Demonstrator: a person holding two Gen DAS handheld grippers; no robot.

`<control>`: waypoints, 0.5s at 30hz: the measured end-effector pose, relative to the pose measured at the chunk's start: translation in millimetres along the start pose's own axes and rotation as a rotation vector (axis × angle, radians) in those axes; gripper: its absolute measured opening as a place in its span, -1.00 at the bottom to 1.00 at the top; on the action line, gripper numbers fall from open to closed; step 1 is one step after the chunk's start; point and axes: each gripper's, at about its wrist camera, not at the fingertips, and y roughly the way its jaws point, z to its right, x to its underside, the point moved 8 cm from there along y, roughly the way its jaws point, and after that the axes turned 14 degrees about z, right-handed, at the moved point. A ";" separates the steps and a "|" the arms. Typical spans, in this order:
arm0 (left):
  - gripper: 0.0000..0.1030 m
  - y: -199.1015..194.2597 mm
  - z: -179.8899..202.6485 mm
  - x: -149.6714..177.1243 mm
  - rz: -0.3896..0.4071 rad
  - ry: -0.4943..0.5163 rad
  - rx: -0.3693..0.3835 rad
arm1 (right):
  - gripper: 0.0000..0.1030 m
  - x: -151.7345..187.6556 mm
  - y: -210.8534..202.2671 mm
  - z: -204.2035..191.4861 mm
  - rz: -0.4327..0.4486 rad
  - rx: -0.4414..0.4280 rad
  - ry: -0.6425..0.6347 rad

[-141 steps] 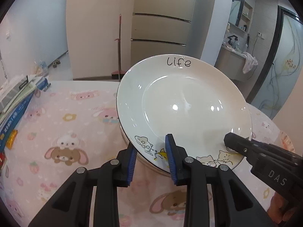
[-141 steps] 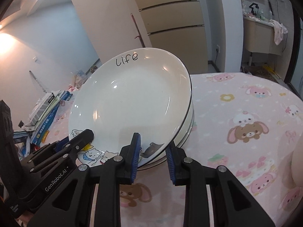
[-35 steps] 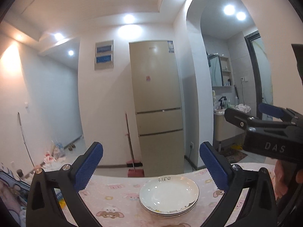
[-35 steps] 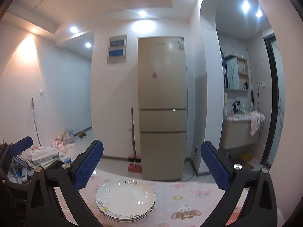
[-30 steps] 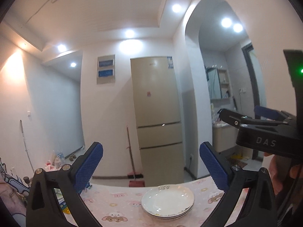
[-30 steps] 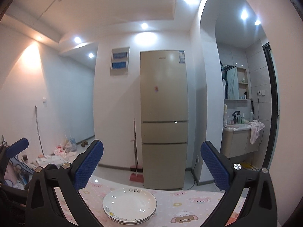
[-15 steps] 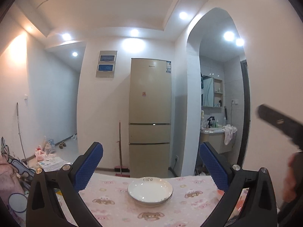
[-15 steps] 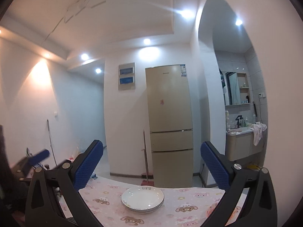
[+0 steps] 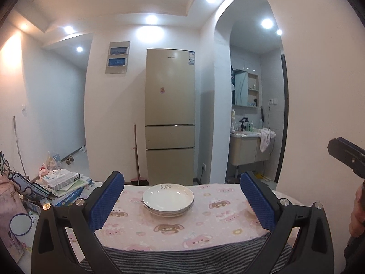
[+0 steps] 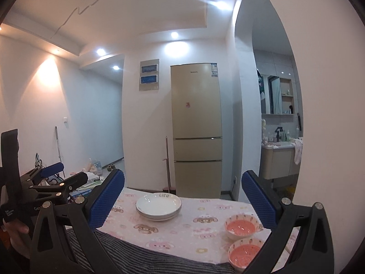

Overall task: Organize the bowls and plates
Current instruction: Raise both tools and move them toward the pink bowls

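- Plates (image 9: 168, 197) are seen stacked in one pile near the far edge of the desk (image 9: 219, 233), the top one marked "Life" on its far rim; in the right wrist view the same pile (image 10: 158, 206) sits toward the far left part of the desk (image 10: 182, 235).
- Two bowls with pink insides are seen in the right wrist view at the near right corner of the desk: one bowl (image 10: 240, 227) further in, the other bowl (image 10: 245, 254) at the near edge, close together but apart.
- The left hand-held gripper (image 9: 181, 199) is held above the near edge with its blue pads spread wide; nothing is gripped.
- The right hand-held gripper (image 10: 183, 199) is likewise spread wide and holds nothing.
- A pink cartoon-print cloth (image 9: 205, 226) is laid over the desk, with a grey striped fabric (image 9: 182, 258) at the near edge.
- A stack of books and boxes (image 9: 61, 182) is seen beyond the left edge.
- A beige fridge (image 9: 170, 116) stands against the far wall.
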 end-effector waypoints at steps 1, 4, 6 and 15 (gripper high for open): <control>1.00 1.4 2.7 1.8 -0.006 0.003 0.003 | 0.99 3.5 0.6 5.5 -0.008 0.005 0.007; 1.00 7.7 15.7 16.4 -0.055 -0.016 0.036 | 0.99 11.5 -0.3 18.6 -0.039 0.020 0.020; 1.00 16.0 25.3 26.0 -0.091 -0.020 0.051 | 0.99 17.8 -6.5 28.3 -0.056 0.037 0.026; 1.00 44.2 68.5 69.9 -0.230 -0.034 0.119 | 0.85 47.1 -8.0 85.0 -0.134 0.175 0.020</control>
